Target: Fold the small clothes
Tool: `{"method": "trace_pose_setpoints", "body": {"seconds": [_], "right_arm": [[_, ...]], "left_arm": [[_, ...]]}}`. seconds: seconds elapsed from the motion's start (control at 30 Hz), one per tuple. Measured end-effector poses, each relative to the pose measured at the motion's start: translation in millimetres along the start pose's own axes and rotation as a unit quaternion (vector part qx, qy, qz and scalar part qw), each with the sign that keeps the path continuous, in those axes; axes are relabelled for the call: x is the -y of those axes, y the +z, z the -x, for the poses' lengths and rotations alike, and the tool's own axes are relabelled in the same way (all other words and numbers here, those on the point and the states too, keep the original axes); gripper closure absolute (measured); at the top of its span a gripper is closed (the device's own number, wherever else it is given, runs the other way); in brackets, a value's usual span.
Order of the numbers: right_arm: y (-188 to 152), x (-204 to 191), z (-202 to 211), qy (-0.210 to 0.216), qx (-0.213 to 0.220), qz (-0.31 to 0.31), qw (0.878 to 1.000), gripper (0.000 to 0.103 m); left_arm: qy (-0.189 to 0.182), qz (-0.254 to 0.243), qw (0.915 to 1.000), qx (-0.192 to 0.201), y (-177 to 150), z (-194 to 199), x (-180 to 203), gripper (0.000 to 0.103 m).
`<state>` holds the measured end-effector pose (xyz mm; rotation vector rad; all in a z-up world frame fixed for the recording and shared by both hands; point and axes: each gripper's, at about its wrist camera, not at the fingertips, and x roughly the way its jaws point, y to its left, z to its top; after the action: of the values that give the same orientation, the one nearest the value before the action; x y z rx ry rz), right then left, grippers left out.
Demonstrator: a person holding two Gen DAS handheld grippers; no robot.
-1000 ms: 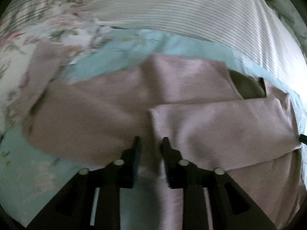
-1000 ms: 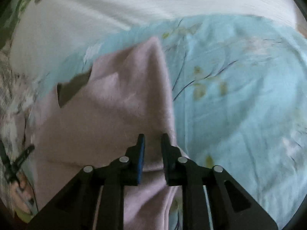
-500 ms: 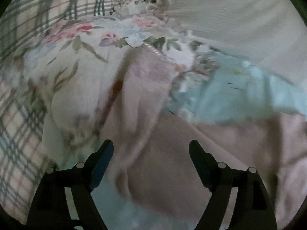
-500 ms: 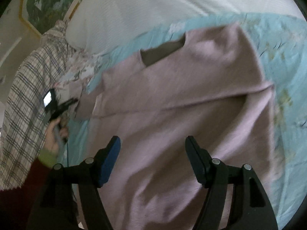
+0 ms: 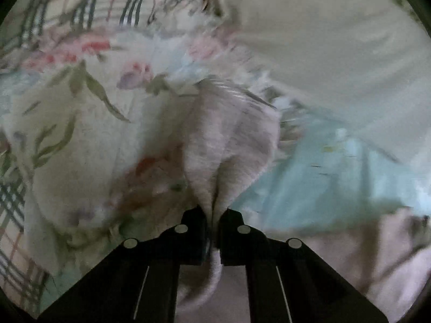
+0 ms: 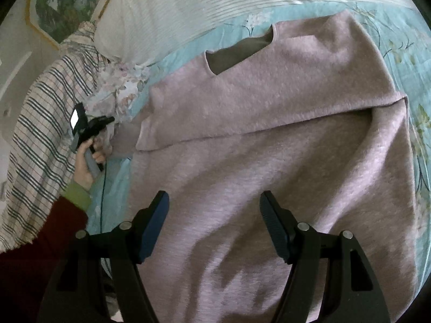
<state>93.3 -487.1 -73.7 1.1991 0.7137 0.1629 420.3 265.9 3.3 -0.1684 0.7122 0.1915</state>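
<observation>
Left wrist view: the left gripper (image 5: 212, 215) has just closed its jaws and pinches the sweater's sleeve (image 5: 231, 134), which fans out ahead over a floral quilt (image 5: 80, 123) beside the pale blue bedsheet (image 5: 323, 183). Right wrist view: the right gripper (image 6: 214, 215) hangs with jaws wide apart and nothing between them, above the mauve sweater (image 6: 269, 134) lying flat on the sheet, its other sleeve folded across the chest; far left, the person's left hand (image 6: 86, 161) holds the other gripper by a plaid blanket (image 6: 35, 145).
</observation>
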Motion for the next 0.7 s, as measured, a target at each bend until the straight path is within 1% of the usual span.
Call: {"method": "trace_pose_setpoints", "body": {"seconds": [0.07, 0.17, 0.2, 0.27, 0.37, 0.4, 0.43, 0.5, 0.6, 0.67, 0.7], "right_arm": [[-1.4, -0.3, 2.5, 0.002, 0.008, -0.001, 1.0, 0.033], [-4.2, 0.2, 9.9, 0.005, 0.02, -0.003, 1.0, 0.033], [-4.9, 0.8, 13.9, 0.005, 0.025, -0.003, 1.0, 0.033], [-5.6, 3.9, 22.3, 0.004, 0.033, -0.004, 0.999, 0.033], [-8.9, 13.3, 31.5, 0.0, 0.046, -0.015, 0.999, 0.033], [-9.6, 18.6, 35.4, -0.002, 0.052, -0.021, 0.998, 0.033], [-10.5, 23.9, 39.8, -0.004, 0.056, -0.026, 0.998, 0.033], [-13.3, 37.2, 49.9, -0.007, 0.065, -0.04, 0.997, 0.033], [-15.1, 53.9, 63.4, -0.017, 0.079, -0.055, 0.995, 0.033], [-15.6, 65.0, 71.4, -0.022, 0.087, -0.063, 0.994, 0.033], [-14.7, 71.0, 75.7, -0.025, 0.093, -0.07, 0.993, 0.033]], "left_arm": [[-0.036, -0.006, 0.9992, 0.015, -8.8, 30.5, 16.4, 0.099], [-0.084, -0.024, 0.9958, 0.026, -28.7, 68.9, 52.4, 0.099], [-0.109, -0.033, 0.993, 0.031, -39.3, 86.0, 72.9, 0.099], [-0.14, -0.048, 0.9886, 0.027, -51.7, 96.3, 112.4, 0.099], [-0.191, -0.08, 0.9783, 0.012, -77.5, 114.2, 174.5, 0.098], [-0.203, -0.097, 0.9743, 0.006, -87.8, 117.1, 201.1, 0.098], [-0.213, -0.114, 0.9704, 0.0, -98.5, 118.6, 226.4, 0.098], [-0.227, -0.136, 0.9642, -0.018, -115.5, 118.3, 264.5, 0.098], [-0.23, -0.164, 0.9586, -0.037, -138.8, 111.2, 316.4, 0.098], [-0.229, -0.177, 0.9559, -0.048, -149.6, 102.7, 340.1, 0.098], [-0.23, -0.187, 0.9531, -0.059, -157.6, 95.6, 354.1, 0.097]]}}
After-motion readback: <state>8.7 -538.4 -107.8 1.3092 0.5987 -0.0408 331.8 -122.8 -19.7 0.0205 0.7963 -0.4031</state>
